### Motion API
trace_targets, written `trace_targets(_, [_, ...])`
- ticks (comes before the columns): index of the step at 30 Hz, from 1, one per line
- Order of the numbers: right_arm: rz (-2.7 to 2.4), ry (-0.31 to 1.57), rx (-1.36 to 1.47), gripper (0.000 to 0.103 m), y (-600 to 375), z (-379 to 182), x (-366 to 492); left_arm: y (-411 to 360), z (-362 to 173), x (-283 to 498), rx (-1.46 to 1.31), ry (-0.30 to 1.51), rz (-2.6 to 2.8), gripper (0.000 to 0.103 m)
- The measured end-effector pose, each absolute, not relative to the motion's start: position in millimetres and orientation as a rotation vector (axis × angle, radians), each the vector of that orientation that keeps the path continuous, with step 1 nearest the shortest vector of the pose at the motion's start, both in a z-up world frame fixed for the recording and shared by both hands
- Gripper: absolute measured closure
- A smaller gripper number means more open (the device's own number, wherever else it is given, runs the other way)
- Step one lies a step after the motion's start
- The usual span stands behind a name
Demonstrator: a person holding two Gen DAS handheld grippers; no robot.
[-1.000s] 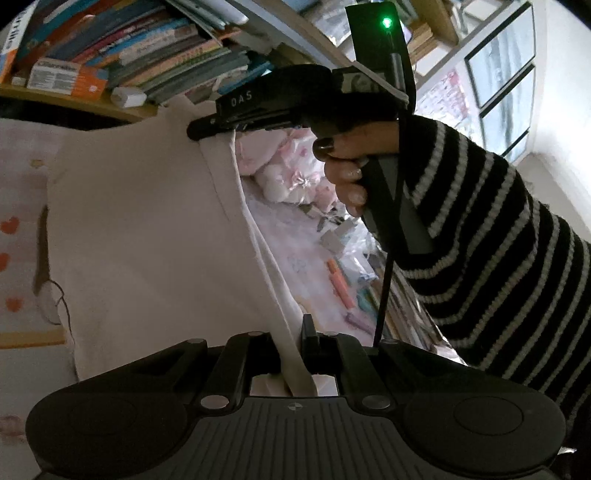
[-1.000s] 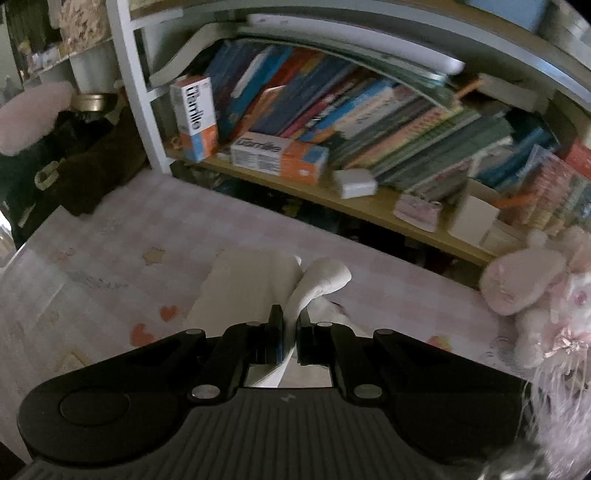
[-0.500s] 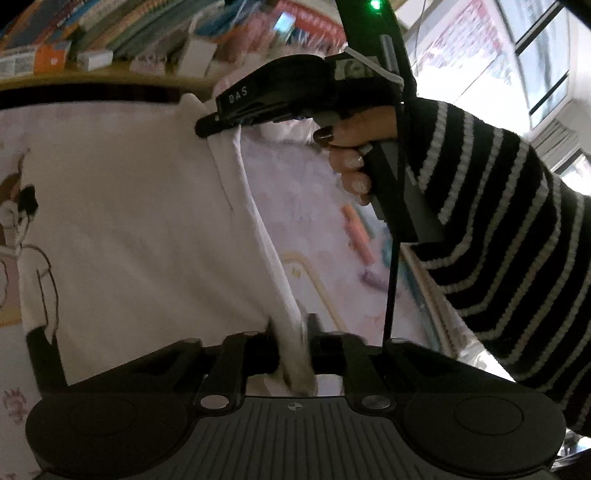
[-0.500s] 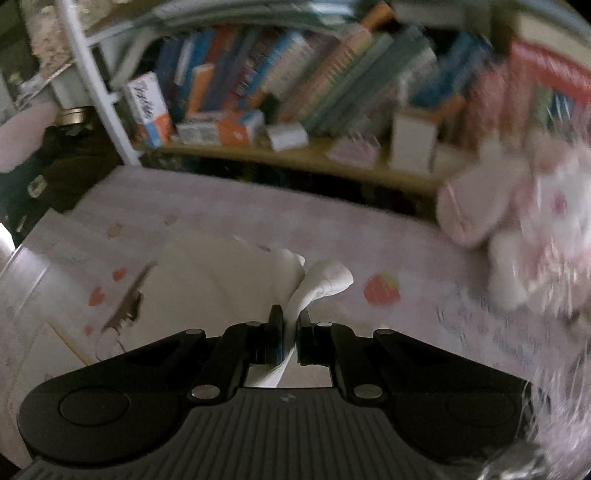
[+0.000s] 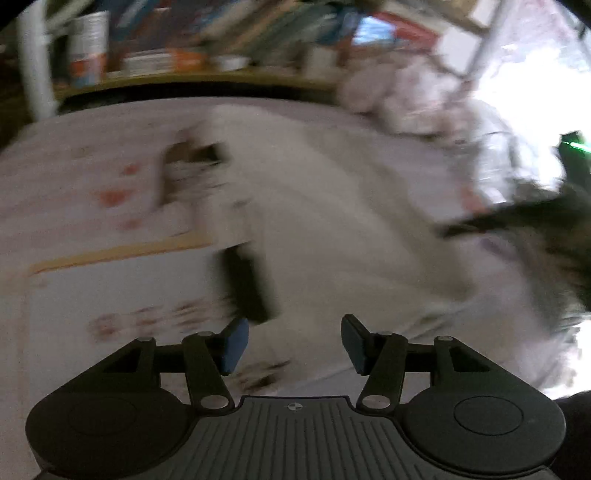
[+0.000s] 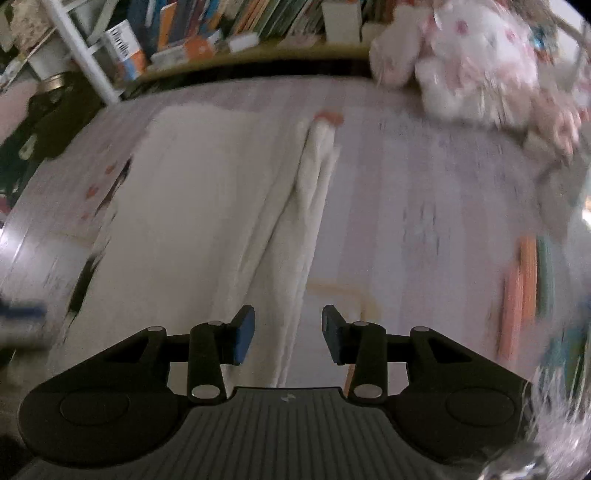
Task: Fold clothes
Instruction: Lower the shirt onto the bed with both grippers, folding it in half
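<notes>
A white garment [image 5: 332, 206] with a dark printed patch lies spread on the pink patterned bedsheet [image 5: 92, 184]. In the right wrist view the garment [image 6: 207, 221] lies flat with a folded, bunched edge running down toward my fingers. My left gripper [image 5: 293, 341] is open and empty just above the cloth. My right gripper [image 6: 288, 332] is open and empty over the garment's folded edge. The left view is motion-blurred; the right gripper shows as a dark blur at its right edge [image 5: 517, 221].
A bookshelf [image 6: 221, 33] full of books runs along the far side of the bed. Pink and white plush toys [image 6: 472, 62] sit at the back right. Orange and green items [image 6: 524, 288] lie on the sheet at the right.
Both grippers have opened and let go of the white garment, which now lies on the bed. Both have swung down over the cloth.
</notes>
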State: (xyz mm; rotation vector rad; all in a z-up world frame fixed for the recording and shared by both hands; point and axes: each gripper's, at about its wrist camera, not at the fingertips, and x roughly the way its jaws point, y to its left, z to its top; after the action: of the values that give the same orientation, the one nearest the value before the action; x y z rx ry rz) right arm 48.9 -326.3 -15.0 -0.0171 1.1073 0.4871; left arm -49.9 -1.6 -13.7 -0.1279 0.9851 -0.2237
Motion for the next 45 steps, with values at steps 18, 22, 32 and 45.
trace_targets(18, [0.433,1.182,0.069,0.085,-332.2,-30.8,6.4,26.2,-50.7,-42.1,-0.390,1.042,-0.153,0.066])
trace_targets(22, [0.427,1.101,0.086,0.072,-335.4,-19.2,0.0,26.2,-48.6,-42.7,-0.438,1.035,-0.178,0.062])
trace_targets(32, [0.438,1.139,0.072,0.081,-330.6,-35.8,-2.2,17.3,-24.7,-51.4,-0.475,0.934,-0.225,0.101])
trace_targets(45, [0.503,1.108,-0.013,0.081,-307.0,-35.6,-17.3,54.3,-18.8,-14.8,-0.325,0.928,-0.235,0.064])
